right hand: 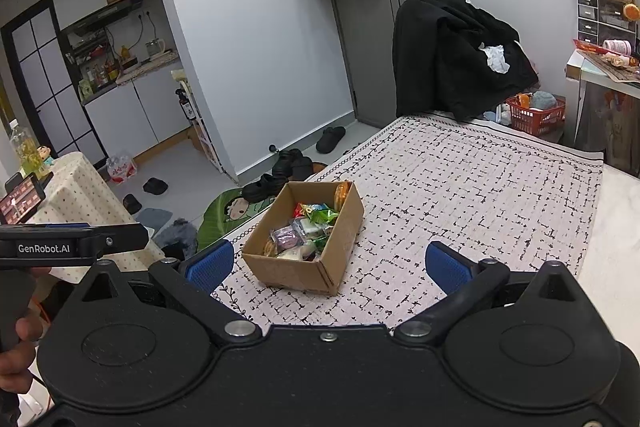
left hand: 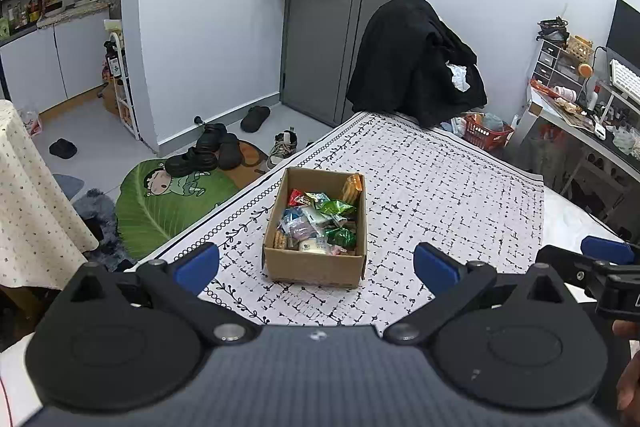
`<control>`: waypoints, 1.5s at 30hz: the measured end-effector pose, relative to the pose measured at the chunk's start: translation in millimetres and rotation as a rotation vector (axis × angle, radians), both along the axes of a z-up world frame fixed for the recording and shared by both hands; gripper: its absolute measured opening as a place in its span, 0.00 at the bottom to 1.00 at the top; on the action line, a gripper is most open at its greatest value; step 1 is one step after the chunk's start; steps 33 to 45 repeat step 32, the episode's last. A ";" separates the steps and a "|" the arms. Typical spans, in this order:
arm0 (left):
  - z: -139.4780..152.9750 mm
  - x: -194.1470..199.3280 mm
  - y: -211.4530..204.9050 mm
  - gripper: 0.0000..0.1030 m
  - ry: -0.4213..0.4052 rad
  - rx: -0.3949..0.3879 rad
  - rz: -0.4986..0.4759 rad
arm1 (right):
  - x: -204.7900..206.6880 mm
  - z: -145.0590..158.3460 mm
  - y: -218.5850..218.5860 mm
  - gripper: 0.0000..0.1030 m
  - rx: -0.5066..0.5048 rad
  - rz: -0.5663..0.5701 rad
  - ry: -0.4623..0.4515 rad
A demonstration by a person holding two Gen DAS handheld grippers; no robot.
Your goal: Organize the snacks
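A brown cardboard box [left hand: 316, 265] sits on the patterned cloth near the table's left edge, filled with several wrapped snacks [left hand: 320, 219] in green, red, blue and purple. My left gripper [left hand: 316, 265] hovers just in front of the box, open, nothing between its blue pads. From the right wrist view the same box [right hand: 298, 273] lies slightly left of centre, snacks [right hand: 308, 231] inside. My right gripper [right hand: 328, 265] is open and empty, held back from the box. The right gripper [left hand: 608, 253] shows at the far right of the left wrist view.
The black-and-white patterned cloth [left hand: 440, 187] covers the table. A chair draped in black clothing [left hand: 416, 67] stands at the far end. A red basket [right hand: 536, 115] and a desk [left hand: 580, 115] are at the right. Shoes [left hand: 216, 151] and a green mat [left hand: 172, 195] lie on the floor at left.
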State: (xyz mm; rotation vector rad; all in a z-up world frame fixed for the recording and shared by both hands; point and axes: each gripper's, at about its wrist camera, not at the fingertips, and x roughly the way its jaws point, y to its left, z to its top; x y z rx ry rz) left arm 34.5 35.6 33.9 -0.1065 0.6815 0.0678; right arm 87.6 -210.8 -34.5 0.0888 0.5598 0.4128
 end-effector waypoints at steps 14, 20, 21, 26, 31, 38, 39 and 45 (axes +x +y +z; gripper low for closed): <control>0.3 0.0 -3.0 1.00 0.001 0.003 -0.007 | -0.8 1.3 2.2 1.00 -0.017 -0.002 -0.005; -0.4 -0.1 -3.9 1.00 0.002 0.004 -0.009 | -1.5 1.0 2.4 1.00 -0.019 -0.001 -0.006; -0.7 -0.1 -4.0 1.00 0.003 0.003 -0.009 | -1.6 1.1 2.7 1.00 -0.020 -0.001 -0.006; -2.4 0.1 -5.2 1.00 0.006 0.005 -0.016 | -1.8 -0.8 3.7 1.00 -0.023 0.004 -0.003; -5.1 2.2 -7.1 1.00 0.014 0.014 -0.013 | -0.4 -2.5 4.6 1.00 -0.032 -0.002 0.003; -5.6 1.7 -6.9 1.00 0.014 0.016 -0.013 | -0.4 -2.4 5.0 1.00 -0.030 -0.003 0.004; -5.6 1.7 -6.9 1.00 0.014 0.016 -0.013 | -0.4 -2.4 5.0 1.00 -0.030 -0.003 0.004; -5.6 1.7 -6.9 1.00 0.014 0.016 -0.013 | -0.4 -2.4 5.0 1.00 -0.030 -0.003 0.004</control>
